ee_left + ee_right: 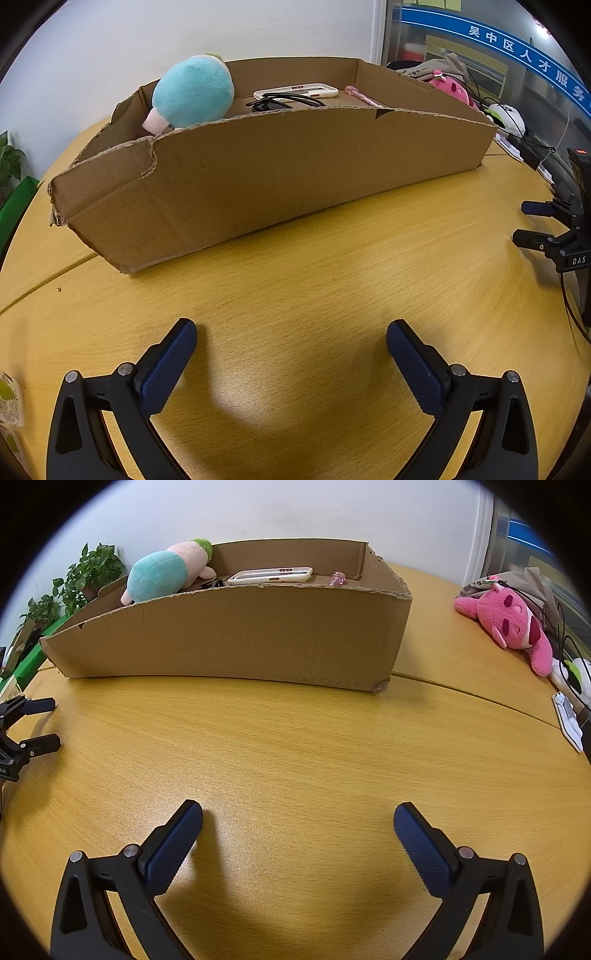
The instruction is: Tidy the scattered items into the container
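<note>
While both grippers are hovering low over the wooden table point(295, 746), the cardboard box point(236, 642) is sitting ahead of them, long axis running left-right, already holding a teal plush point(159, 576), white phone case point(271, 575), sunglasses point(280, 102) and pink pen point(364, 96). Left gripper point(291, 341) and right gripper point(298, 823) are both spread wide, gripping nothing. Pink plush point(511, 626) is lying outside, far right, nearer the right gripper; probably next.
</note>
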A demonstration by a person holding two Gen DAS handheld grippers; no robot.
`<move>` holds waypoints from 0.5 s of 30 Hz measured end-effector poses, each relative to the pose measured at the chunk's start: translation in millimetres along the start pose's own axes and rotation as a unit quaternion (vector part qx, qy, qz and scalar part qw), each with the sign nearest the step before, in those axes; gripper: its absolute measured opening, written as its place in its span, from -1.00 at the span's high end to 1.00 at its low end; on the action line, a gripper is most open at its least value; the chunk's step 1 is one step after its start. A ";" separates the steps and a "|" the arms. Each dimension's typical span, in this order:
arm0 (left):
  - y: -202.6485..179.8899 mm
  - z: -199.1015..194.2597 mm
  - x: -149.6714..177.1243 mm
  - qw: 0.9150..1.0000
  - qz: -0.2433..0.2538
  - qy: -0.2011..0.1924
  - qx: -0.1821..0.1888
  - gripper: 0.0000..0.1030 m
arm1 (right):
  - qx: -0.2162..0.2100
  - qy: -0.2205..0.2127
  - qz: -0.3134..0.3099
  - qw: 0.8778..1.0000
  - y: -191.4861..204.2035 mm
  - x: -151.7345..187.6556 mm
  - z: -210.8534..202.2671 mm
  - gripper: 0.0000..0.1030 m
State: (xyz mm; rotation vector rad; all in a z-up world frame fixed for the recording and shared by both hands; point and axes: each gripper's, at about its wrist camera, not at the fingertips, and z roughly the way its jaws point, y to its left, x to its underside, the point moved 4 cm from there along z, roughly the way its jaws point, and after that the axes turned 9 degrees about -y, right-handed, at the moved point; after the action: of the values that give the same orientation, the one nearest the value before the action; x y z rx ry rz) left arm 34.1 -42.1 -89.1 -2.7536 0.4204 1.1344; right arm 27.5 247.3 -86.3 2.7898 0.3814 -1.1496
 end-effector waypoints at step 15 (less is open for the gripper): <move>-1.3 0.7 -0.1 1.000 0.000 0.000 -0.001 -1.00 | 0.000 0.000 0.000 1.000 0.1 0.0 -0.2 -1.00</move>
State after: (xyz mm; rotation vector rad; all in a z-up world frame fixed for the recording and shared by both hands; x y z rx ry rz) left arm 34.0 -40.7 -89.5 -2.7539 0.4200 1.1363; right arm 27.6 247.3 -86.2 2.7896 0.3807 -1.1500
